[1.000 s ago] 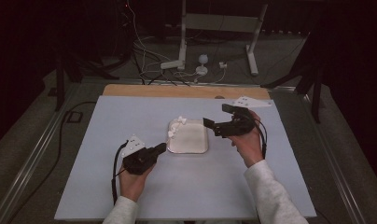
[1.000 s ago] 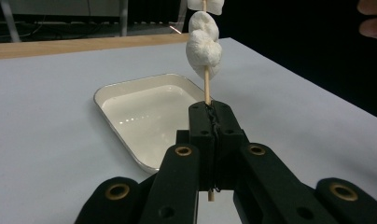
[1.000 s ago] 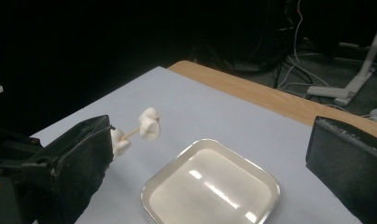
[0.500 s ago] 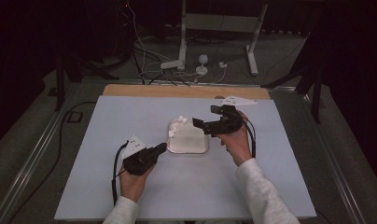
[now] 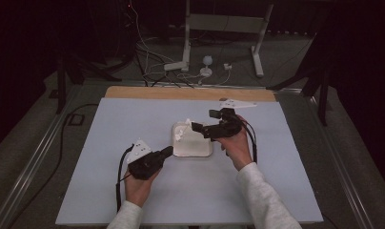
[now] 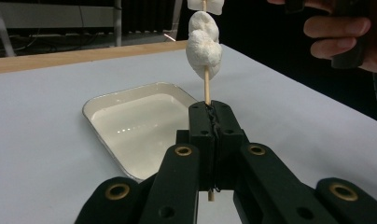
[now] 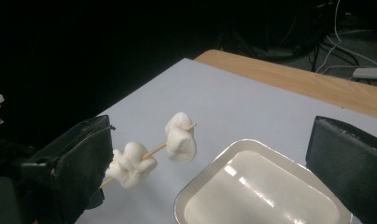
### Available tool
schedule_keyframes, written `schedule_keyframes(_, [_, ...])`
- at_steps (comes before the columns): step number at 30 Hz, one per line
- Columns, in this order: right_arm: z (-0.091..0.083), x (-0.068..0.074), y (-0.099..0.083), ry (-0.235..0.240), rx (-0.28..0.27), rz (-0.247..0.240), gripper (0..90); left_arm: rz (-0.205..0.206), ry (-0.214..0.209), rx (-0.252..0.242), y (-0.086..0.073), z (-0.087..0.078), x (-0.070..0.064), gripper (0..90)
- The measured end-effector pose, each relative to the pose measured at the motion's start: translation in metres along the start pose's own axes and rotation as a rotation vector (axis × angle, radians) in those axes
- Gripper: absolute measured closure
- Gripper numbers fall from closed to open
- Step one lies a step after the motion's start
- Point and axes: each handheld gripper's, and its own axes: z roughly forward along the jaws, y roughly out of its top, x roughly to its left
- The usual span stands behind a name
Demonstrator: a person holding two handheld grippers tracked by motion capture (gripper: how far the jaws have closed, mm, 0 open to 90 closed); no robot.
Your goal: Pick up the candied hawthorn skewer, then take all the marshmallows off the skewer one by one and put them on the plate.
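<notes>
A wooden skewer (image 6: 206,88) stands up from my left gripper (image 6: 210,109), whose jaws are shut on its lower end. White marshmallows (image 6: 203,44) are threaded on it. In the high view my left gripper (image 5: 168,150) sits at the near left corner of the white tray (image 5: 207,151), and the marshmallows (image 5: 183,130) hang over the tray's far left part. My right gripper (image 5: 205,120) hovers over the tray just right of them. In the right gripper view its jaws stand wide open (image 7: 210,133); two marshmallows (image 7: 181,139) on the skewer (image 7: 154,150) lie close to the left jaw.
The empty tray (image 6: 91,108) (image 7: 261,191) rests mid-table on a pale blue mat (image 5: 133,119). A wooden strip (image 5: 190,93) runs along the far edge. Beyond it, stand legs (image 5: 186,62) and cables lie on the floor.
My right gripper has moved left and slightly down, closing in on the marshmallows over the tray. The left gripper and skewer have stayed put.
</notes>
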Motion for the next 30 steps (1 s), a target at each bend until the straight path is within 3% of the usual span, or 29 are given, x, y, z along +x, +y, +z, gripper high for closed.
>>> schedule_keyframes(13, [0.014, 0.008, -0.006, 0.061, 0.059, 0.027, 1.0, 0.005, -0.011, -0.004, 0.001, 0.002, -0.003, 90.0])
schedule_keyframes(14, [0.015, 0.008, -0.007, 0.072, 0.069, 0.030, 6.5, 0.003, -0.012, -0.006, 0.001, 0.002, -0.003, 90.0])
schedule_keyframes(17, [0.016, 0.008, -0.007, 0.074, 0.074, 0.042, 9.2, 0.000, -0.016, -0.008, 0.001, 0.002, -0.002, 90.0])
schedule_keyframes(21, [0.017, 0.007, -0.008, 0.115, 0.057, 0.089, 18.2, -0.003, -0.017, -0.012, 0.001, 0.002, -0.002, 90.0])
schedule_keyframes(25, [0.017, 0.008, -0.009, 0.139, 0.062, 0.075, 28.8, 0.000, -0.019, -0.010, 0.000, 0.003, -0.003, 90.0])
schedule_keyframes(26, [0.017, 0.007, -0.009, 0.146, 0.071, 0.080, 36.9, 0.000, -0.019, -0.009, 0.000, 0.003, -0.003, 90.0])
schedule_keyframes(28, [0.017, 0.006, -0.010, 0.166, 0.071, 0.096, 40.0, -0.002, -0.021, -0.011, 0.000, 0.003, -0.003, 90.0])
schedule_keyframes(30, [0.018, 0.005, -0.010, 0.156, 0.069, 0.105, 41.9, 0.003, -0.025, -0.013, 0.000, 0.003, -0.003, 90.0])
